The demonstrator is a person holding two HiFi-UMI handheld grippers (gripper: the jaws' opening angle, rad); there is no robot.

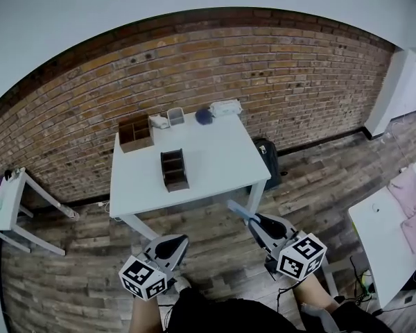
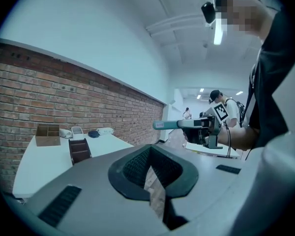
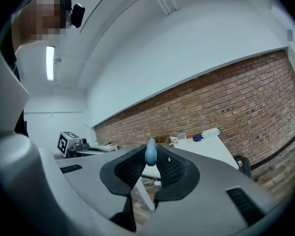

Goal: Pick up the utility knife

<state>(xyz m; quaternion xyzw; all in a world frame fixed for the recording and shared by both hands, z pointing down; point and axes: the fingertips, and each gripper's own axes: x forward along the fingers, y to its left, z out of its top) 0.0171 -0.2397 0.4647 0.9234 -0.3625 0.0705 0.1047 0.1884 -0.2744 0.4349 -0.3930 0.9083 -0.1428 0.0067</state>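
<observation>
1. The person stands on a wooden floor (image 1: 90, 255), well back from a white table (image 1: 215, 151) that is set against a brick wall (image 1: 263, 68).
2. The right gripper (image 1: 258, 222) is clenched on the utility knife (image 3: 151, 151). The right gripper view shows the knife's pale blue end pinched between the two dark ribbed pads (image 3: 169, 167).
3. In the head view the knife (image 1: 238, 210) sticks out of the jaws toward the near right corner of the table. It is held in the air above the floor and touches no other surface.
4. The left gripper view shows that same knife (image 2: 163, 125) from the side as a level bar reaching out past the right gripper (image 2: 189, 125).
5. The left gripper (image 1: 173, 245) hangs low at the person's left with its marker cube nearest the body. Its own view shows the jaw tips closed together with nothing between them, and only floor showing through the gap behind.
6. On the table a dark shelf organizer (image 1: 174, 169) stands near the middle.
7. A brown wooden box (image 1: 135, 132) sits at the far left corner.
8. A small white container (image 1: 175, 116), a dark blue object (image 1: 204, 116) and a white object (image 1: 225, 107) line the far edge by the wall.
</observation>
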